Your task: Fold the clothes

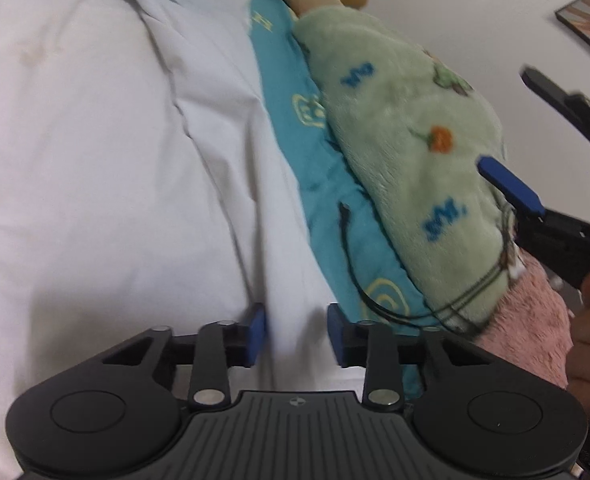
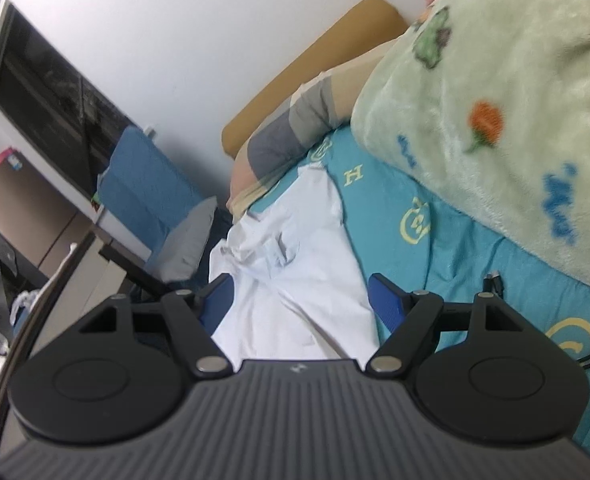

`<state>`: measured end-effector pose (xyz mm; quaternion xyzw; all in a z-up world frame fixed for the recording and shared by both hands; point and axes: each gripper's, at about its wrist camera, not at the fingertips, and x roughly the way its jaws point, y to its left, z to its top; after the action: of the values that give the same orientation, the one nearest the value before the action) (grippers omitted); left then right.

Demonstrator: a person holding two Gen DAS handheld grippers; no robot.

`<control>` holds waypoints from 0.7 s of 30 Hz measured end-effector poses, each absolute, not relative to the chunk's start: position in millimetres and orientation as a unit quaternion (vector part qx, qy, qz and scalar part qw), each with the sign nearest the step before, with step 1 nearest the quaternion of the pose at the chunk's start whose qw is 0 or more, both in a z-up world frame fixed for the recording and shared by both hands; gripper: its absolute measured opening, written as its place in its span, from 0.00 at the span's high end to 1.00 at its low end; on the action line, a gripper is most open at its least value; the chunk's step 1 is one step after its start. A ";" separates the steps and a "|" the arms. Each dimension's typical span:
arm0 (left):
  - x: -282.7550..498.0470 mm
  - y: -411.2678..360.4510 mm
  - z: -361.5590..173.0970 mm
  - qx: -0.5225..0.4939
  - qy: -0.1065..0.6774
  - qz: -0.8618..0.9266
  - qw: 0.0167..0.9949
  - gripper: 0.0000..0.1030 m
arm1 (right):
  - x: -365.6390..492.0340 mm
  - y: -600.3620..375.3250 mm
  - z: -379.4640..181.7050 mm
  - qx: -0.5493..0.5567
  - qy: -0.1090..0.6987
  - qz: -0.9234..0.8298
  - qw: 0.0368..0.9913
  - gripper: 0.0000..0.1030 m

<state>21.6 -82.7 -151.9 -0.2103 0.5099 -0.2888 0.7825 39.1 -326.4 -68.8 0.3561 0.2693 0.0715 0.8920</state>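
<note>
We see the white garment spread on the teal sheet, beside the green fleece blanket. Our left gripper stands part open, empty, its pads over a white fold. Right gripper spread wide above the garment's edge, holding nothing

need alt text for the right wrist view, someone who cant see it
The right hand-held gripper hangs open over a crumpled white garment lying on a teal bedsheet. A pale green fleece blanket with cartoon prints is heaped at the right, and a dark window fills the wall at the left.
</note>
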 end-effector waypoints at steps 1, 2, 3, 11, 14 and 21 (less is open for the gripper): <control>20.9 -83.9 -149.9 -0.199 0.505 -0.287 0.790 0.93 | 41.0 -324.2 -69.6 0.351 0.273 0.071 0.893 0.26; 19.5 -83.0 -145.8 -0.194 0.496 -0.287 0.796 0.96 | 42.5 -322.6 -70.8 0.348 0.278 0.071 0.893 0.26; 16.5 -77.4 -138.2 -0.201 0.493 -0.284 0.797 0.96 | 43.6 -321.4 -72.7 0.347 0.283 0.069 0.892 0.26; -9.1 -18.6 -81.3 -0.268 0.490 -0.236 0.795 0.98 | 42.9 -314.6 -77.6 0.342 0.300 0.067 0.888 0.26; -14.7 -5.4 -85.6 -0.243 0.514 -0.196 0.799 0.98 | 43.5 -308.3 -77.6 0.332 0.305 0.069 0.890 0.26; -4.2 -13.8 -102.1 -0.167 0.561 -0.143 0.798 0.93 | 46.7 -294.5 -80.8 0.304 0.322 0.071 0.894 0.26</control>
<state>-4.2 -13.8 -102.1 -0.1670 0.5611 -0.1432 0.7980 46.7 -294.5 -80.8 0.3037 0.3220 0.0705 0.8939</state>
